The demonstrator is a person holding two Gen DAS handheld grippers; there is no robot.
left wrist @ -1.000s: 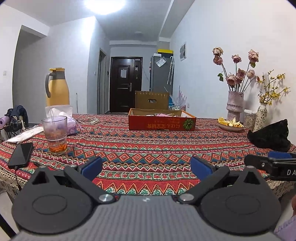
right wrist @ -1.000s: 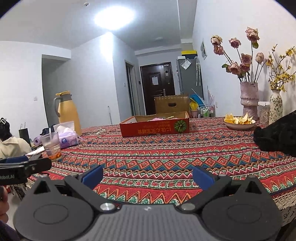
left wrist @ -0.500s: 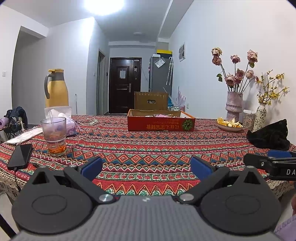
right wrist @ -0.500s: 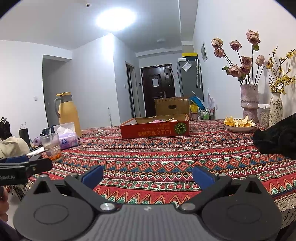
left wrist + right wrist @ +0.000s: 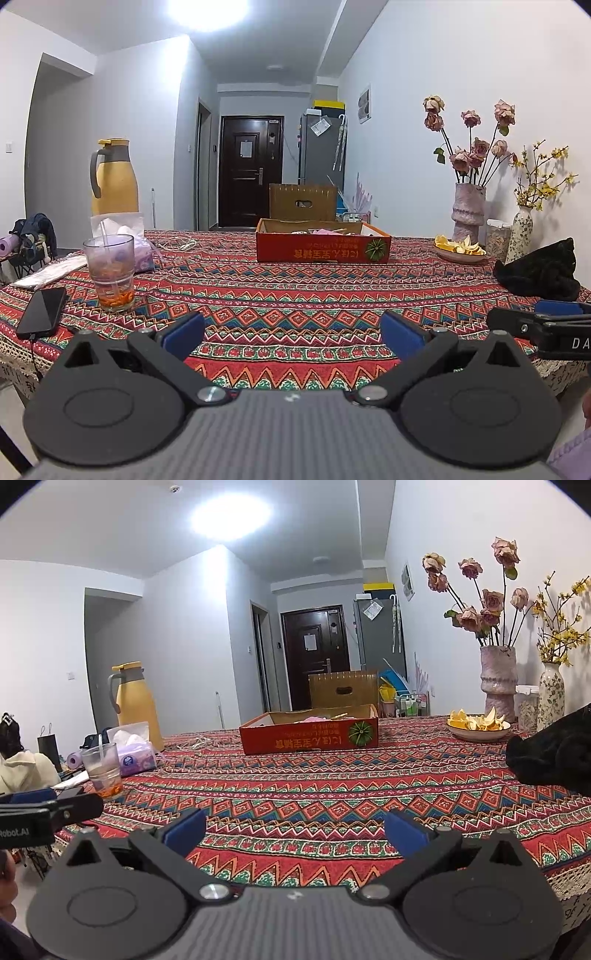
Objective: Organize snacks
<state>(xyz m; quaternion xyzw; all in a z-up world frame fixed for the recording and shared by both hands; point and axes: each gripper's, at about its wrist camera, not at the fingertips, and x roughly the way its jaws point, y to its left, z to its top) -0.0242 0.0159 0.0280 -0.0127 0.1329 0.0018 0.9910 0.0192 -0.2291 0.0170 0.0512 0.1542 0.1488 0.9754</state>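
A shallow red cardboard box [image 5: 323,249] [image 5: 309,736] sits at the far side of the patterned table, with pink and pale packets showing over its rim. My left gripper [image 5: 291,334] hovers open at the near table edge, nothing between its blue pads. My right gripper [image 5: 295,829] is also open and empty, held beside it at the near edge. Each gripper's finger shows at the side of the other's view. The box lies far ahead of both.
A glass with a straw [image 5: 109,271], a phone [image 5: 41,312], a tissue pack [image 5: 135,755] and a yellow jug [image 5: 112,177] stand left. At the right are a black cloth [image 5: 541,271], a peel plate [image 5: 478,725] and flower vases [image 5: 496,681].
Both cameras have dropped slightly, so the table and box sit a little higher in view. The jaws have stayed the same width.
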